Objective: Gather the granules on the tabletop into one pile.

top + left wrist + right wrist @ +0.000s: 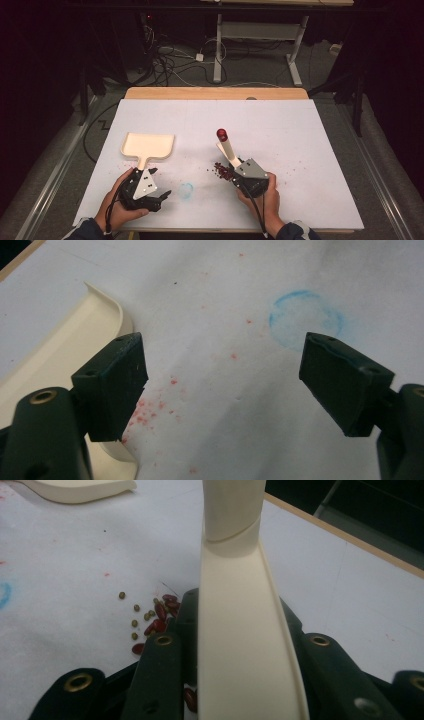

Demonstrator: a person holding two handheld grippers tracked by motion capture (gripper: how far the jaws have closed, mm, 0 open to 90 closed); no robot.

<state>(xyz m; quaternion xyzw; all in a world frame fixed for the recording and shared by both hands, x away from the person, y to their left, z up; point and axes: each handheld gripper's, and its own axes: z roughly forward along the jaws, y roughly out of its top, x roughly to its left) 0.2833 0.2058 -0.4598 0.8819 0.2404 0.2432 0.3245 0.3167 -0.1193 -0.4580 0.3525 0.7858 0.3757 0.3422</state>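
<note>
gripping a cream brush handle point(240, 630), the right gripper point(248, 176) sits over beans point(155, 620); left gripper point(225, 390) fingers wide.

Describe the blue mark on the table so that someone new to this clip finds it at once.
On the white table cover, look near the front edge, between the two claws. The faint blue ring lies just right of the left claw, drawn on the sheet. It is the one blue thing there; the scattered beans beside it are dark red.

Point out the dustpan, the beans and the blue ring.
dustpan point(148, 144): high view, middle of its tray
beans point(159, 620): right gripper view, red bean in the pile
blue ring point(280, 335): left gripper view, left arc
</note>
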